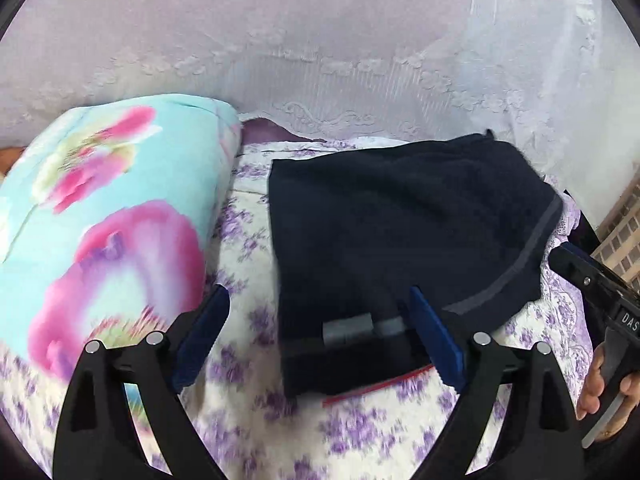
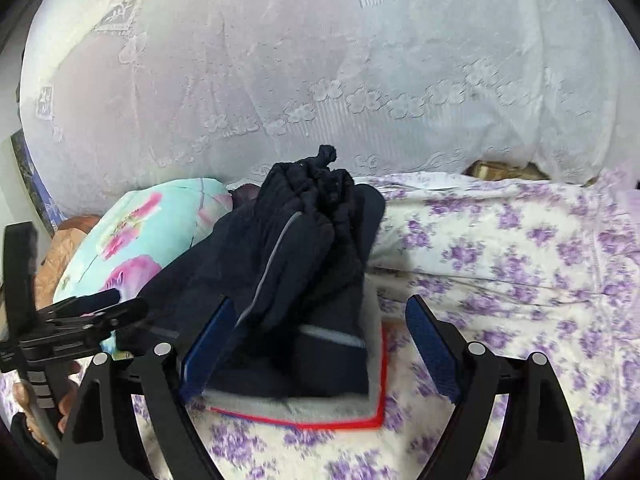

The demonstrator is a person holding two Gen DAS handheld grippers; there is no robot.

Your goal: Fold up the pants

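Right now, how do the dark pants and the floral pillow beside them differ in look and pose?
The pants are plain navy with a grey stripe; the pillow is turquoise with big pink flowers. The pants lie folded and fairly flat on the purple-flowered sheet; the pillow stands plump and higher. The pants lie between the open left gripper fingers; the pillow lies outside them. Both rest on the same sheet.

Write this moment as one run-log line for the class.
task: fold pants | pants: folded bundle on floral bedsheet | left tongs: open, empty | right tongs: open, straddling bundle | quilt: beside pants
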